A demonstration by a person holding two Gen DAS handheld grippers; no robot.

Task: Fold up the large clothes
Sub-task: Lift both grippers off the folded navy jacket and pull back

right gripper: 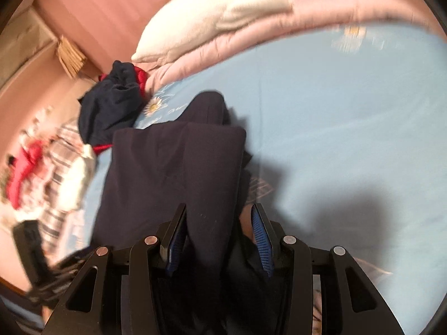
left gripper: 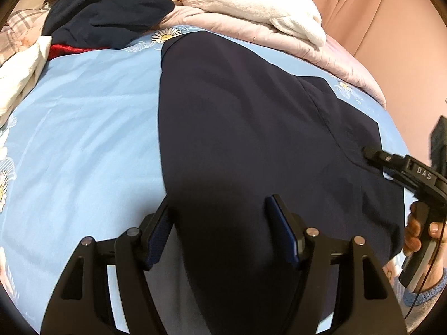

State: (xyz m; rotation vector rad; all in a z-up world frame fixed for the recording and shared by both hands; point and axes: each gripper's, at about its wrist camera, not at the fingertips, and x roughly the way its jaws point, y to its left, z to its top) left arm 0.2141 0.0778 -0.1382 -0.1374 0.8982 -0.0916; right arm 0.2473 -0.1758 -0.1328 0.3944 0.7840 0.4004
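Dark navy garment [left gripper: 245,128] lies spread flat on the bed's light blue sheet [left gripper: 92,117], long axis running away from the left wrist camera, near end passing under the left tongs [left gripper: 220,209]. Left tongs: fingers spread wide, one on each side of the garment's near edge, cloth beneath the gap, nothing pinched; released. Right tongs [left gripper: 368,150] seen from the left wrist view at the garment's right edge, tip down on or at the fabric; a hand [left gripper: 416,234] grips the handle. Right wrist view is motion-blurred: the garment [right gripper: 173,162] appears folded over on itself, and a band of dark cloth runs up between the right tongs [right gripper: 219,215]. The pads stand apart with cloth between them; likely pinching it, but the blur and the visible gap on the right pad side leave this uncertain, so cannot tell. Outward: a daisy print [left gripper: 166,35] on the sheet just beyond the garment's far end. Behind it, a pink quilt [left gripper: 251,30] with a white blanket [left gripper: 251,2] on top. Far left: a second navy heap [left gripper: 106,8] over something red [left gripper: 67,48], a white cloth [left gripper: 19,72] and a plaid fabric [left gripper: 25,22]. Pink curtain [left gripper: 377,14] at back right.
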